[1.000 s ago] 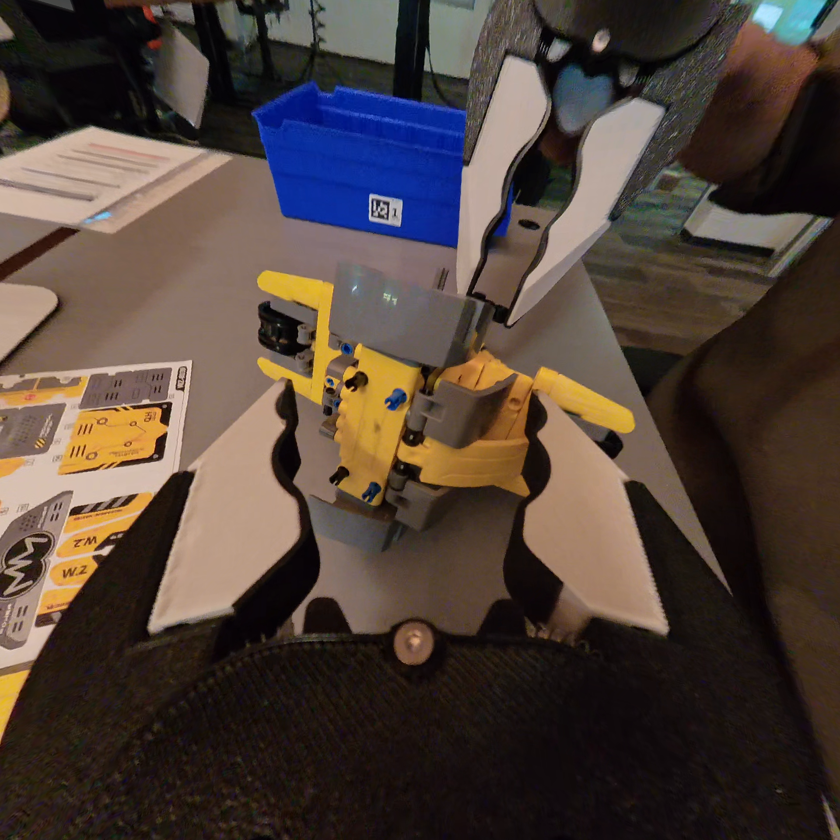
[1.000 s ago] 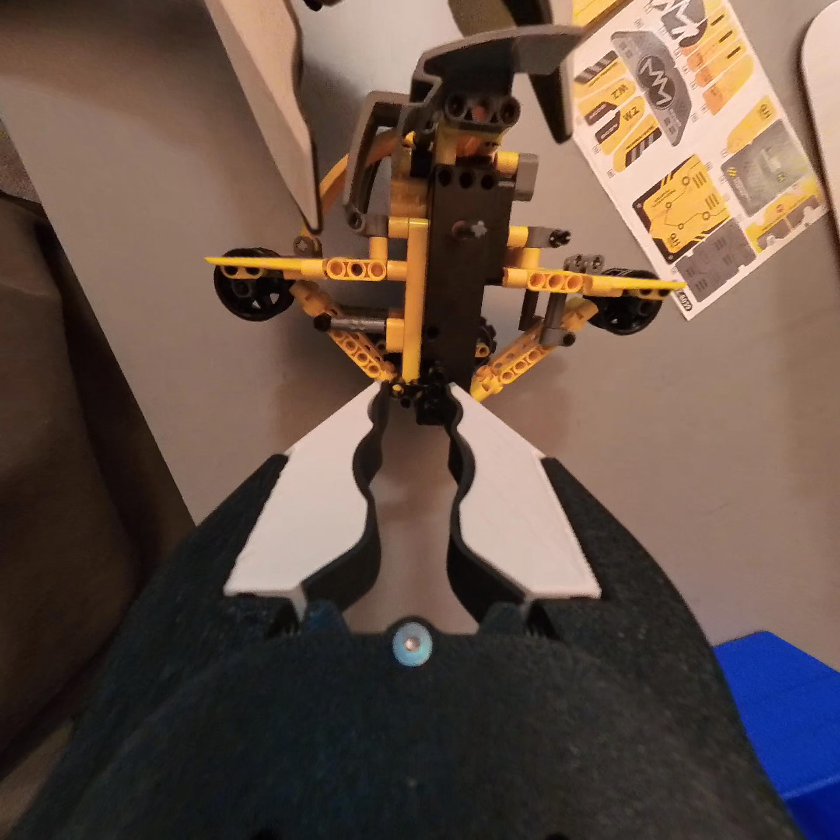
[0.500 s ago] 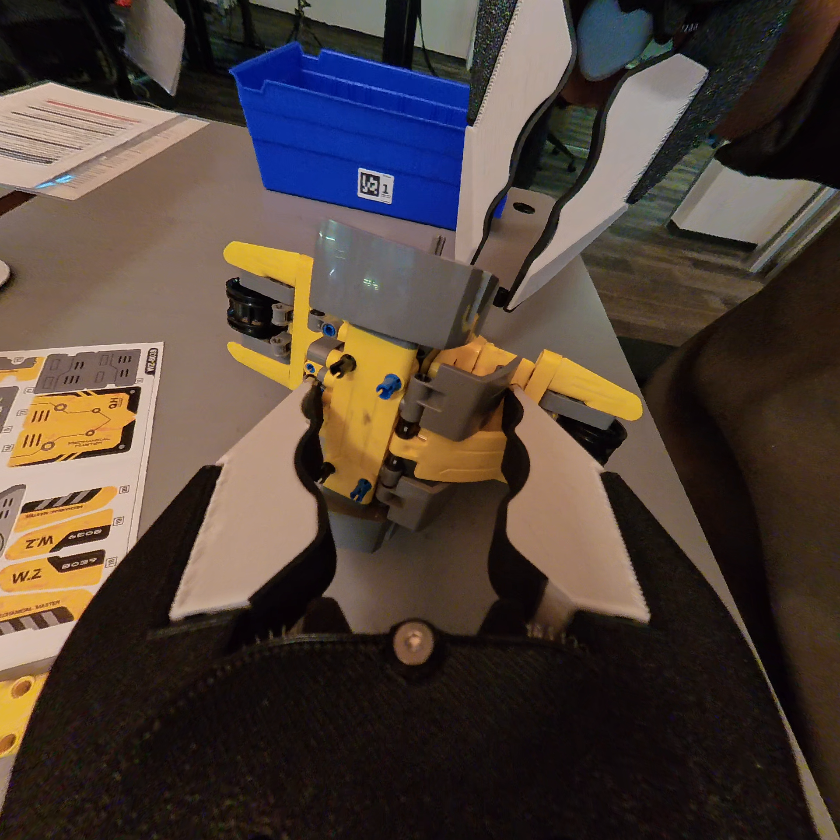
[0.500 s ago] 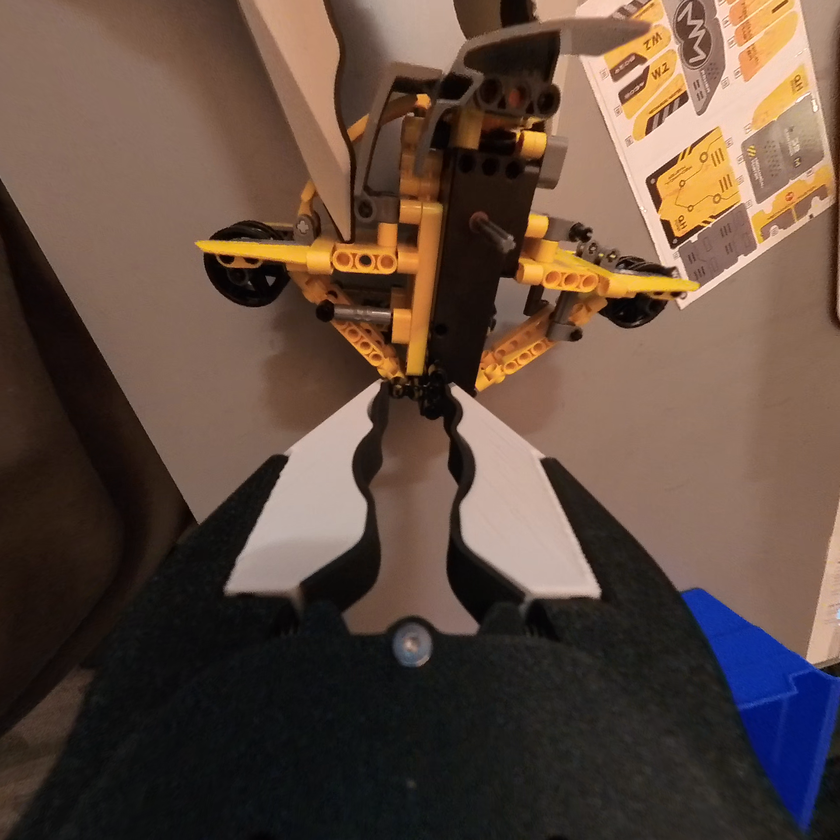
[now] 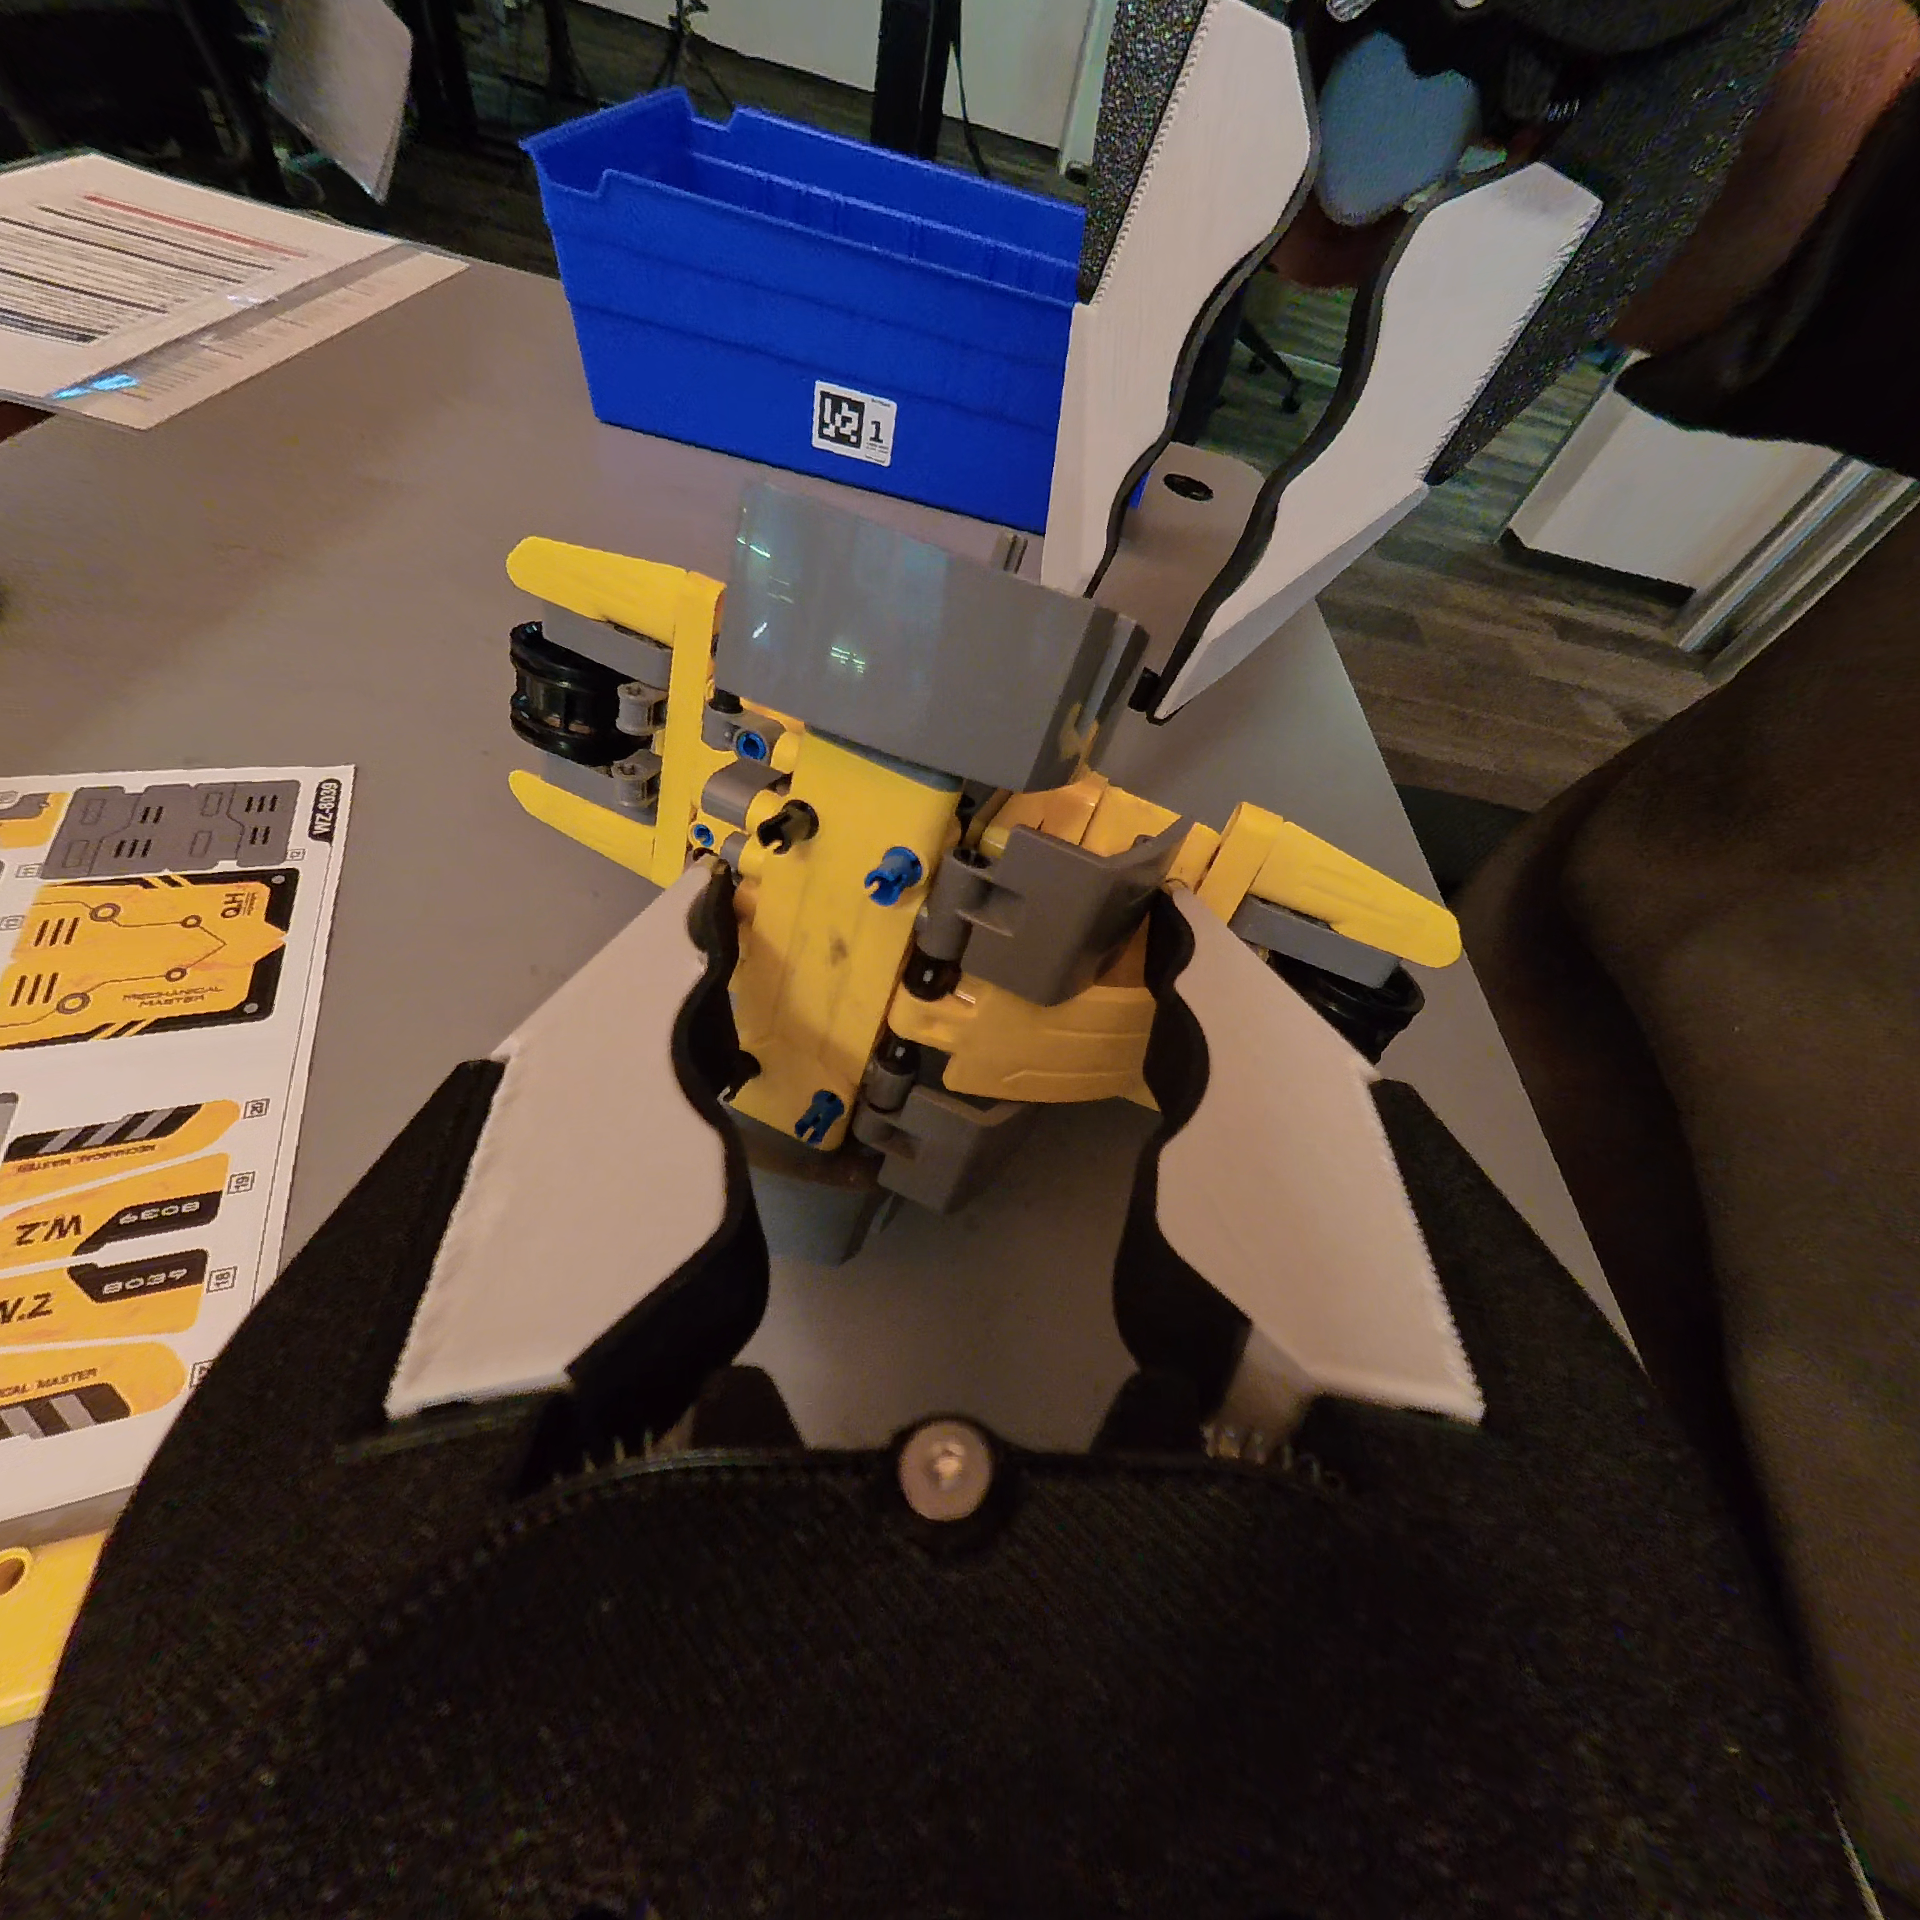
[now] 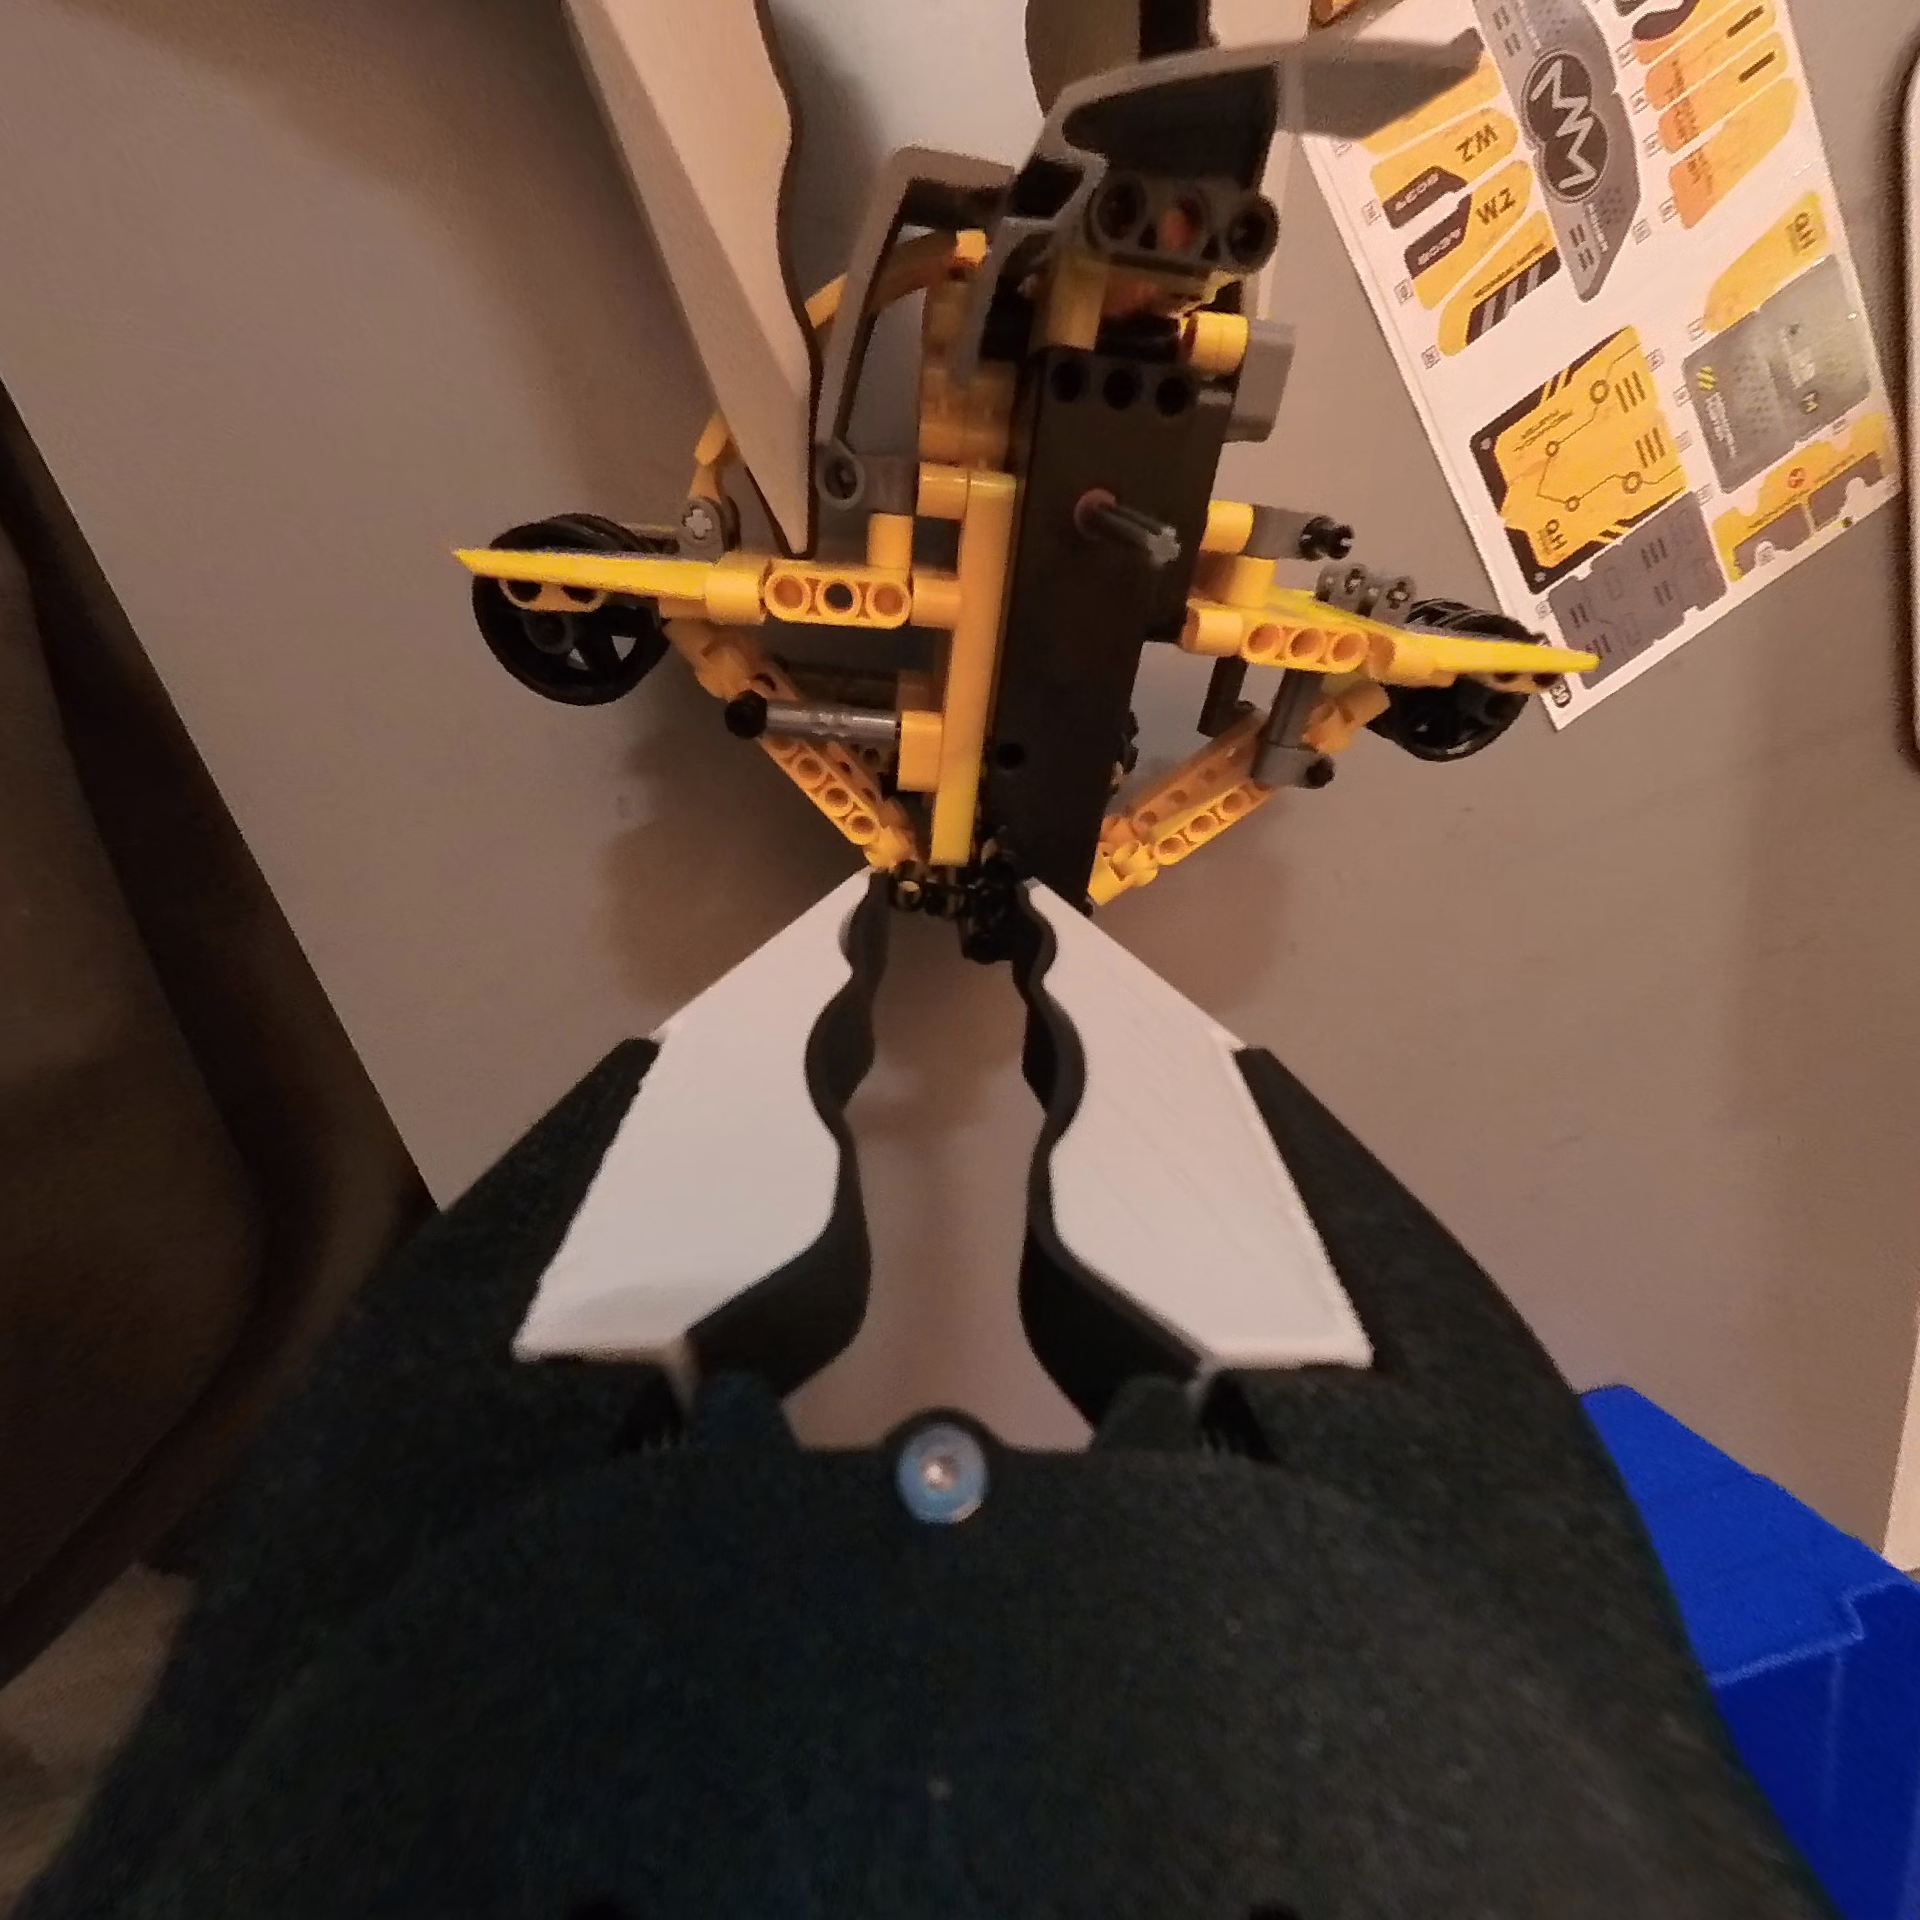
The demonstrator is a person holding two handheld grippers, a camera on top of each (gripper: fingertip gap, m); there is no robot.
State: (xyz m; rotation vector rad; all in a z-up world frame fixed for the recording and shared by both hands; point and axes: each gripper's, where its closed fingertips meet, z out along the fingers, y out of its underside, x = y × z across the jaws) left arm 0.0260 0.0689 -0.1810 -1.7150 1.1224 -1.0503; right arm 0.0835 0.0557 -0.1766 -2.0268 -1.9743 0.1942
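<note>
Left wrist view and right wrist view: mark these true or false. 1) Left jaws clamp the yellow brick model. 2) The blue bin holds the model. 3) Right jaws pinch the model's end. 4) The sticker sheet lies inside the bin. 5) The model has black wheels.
1) True: the left gripper straddles the yellow brick model, fingers against its sides.
2) False: the blue bin stands behind it.
3) True: the right gripper grips its tip.
4) False: the sticker sheet lies on the grey table.
5) True: see this wheel.
</note>
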